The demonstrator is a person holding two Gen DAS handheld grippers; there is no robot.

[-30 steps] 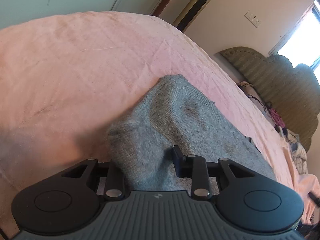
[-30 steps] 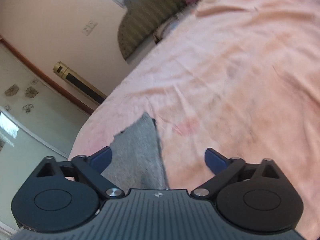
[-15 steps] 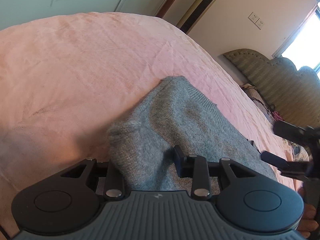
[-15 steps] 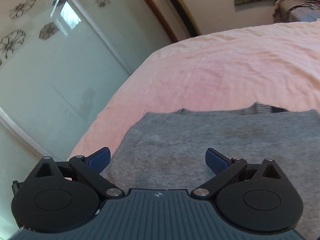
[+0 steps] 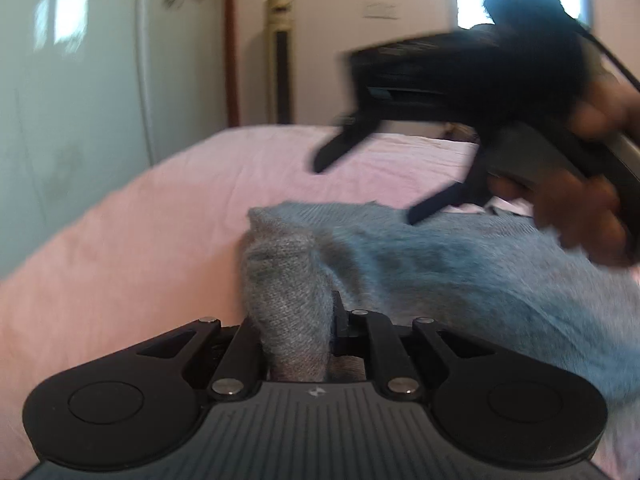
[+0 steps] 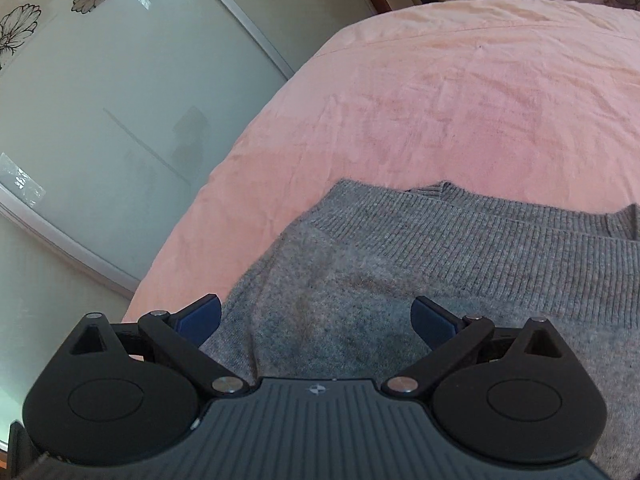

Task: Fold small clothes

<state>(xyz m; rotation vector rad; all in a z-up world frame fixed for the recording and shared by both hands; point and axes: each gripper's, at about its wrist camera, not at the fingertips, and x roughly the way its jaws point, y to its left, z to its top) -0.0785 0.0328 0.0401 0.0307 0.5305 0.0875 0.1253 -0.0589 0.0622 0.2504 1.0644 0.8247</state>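
Between the left gripper's (image 5: 298, 320) just-closed pinching jaws, a grey sweater (image 5: 460, 264) fold; right gripper (image 6: 316, 316) spread wide above it.

both wrist views looked forward and down along their fingers, close over the grey sweater (image 5: 460, 264) on the pink bedspread (image 6: 460, 92), which both shared.

The sweater (image 6: 460, 280) is grey knit with ribbed bands along its edges. It lies on a bed sheet (image 6: 460, 92) of plain salmon pink. The right gripper (image 6: 316, 316) is black with dark blue pads. The sliding door (image 6: 120, 80) is pale frosted green, printed with black-outlined flowers.
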